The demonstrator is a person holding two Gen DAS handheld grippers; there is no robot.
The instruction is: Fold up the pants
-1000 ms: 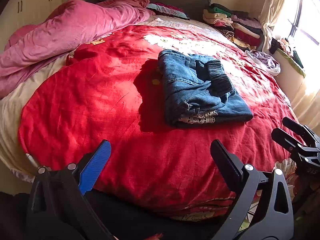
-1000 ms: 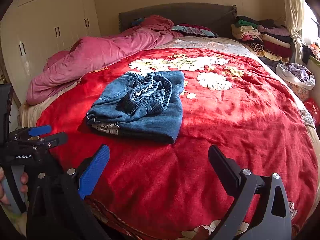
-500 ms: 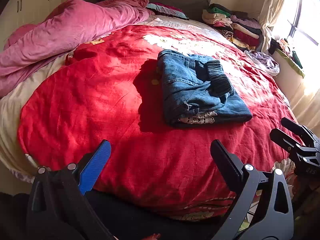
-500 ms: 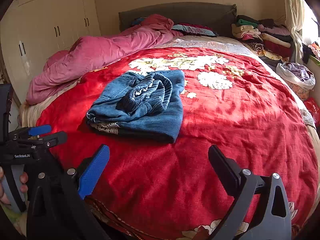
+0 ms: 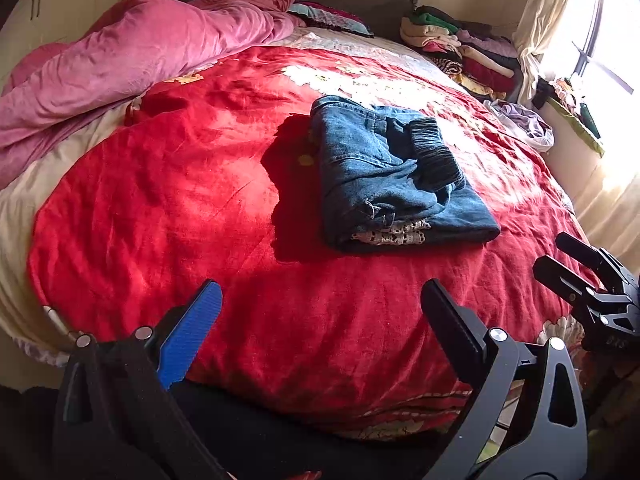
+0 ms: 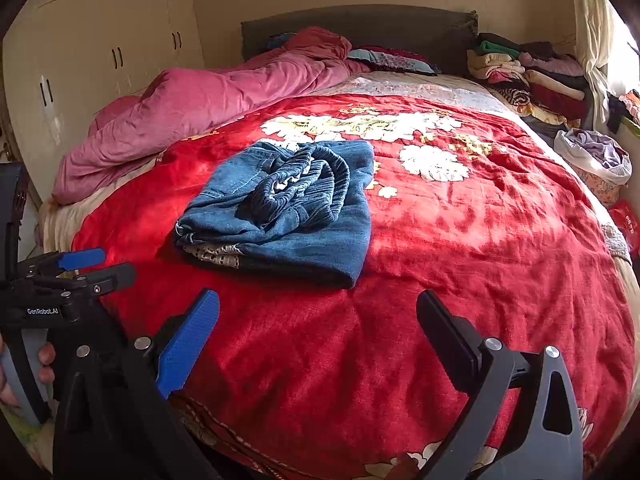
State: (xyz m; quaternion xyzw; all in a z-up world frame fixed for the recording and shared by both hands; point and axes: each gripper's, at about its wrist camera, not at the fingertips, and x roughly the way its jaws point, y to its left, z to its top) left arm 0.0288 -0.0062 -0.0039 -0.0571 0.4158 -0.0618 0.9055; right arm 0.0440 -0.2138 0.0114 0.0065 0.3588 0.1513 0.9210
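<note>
Mid-bed on the red blanket (image 5: 168, 200) I see the pants (image 5: 384, 176) folded into a compact stack. L gripper (image 5: 320, 312) & R gripper (image 6: 318, 320) both spread wide, holding nothing, well short of them.

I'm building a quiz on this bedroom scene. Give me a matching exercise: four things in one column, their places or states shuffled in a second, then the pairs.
1. folded blue denim pants
2. crumpled pink duvet
3. stack of folded clothes
4. left gripper

A. piled by the window, at the headboard
B. jaws open, empty
C. middle of the red floral blanket
D. bunched along the wardrobe side

Pairs: 1-C, 2-D, 3-A, 4-B
</note>
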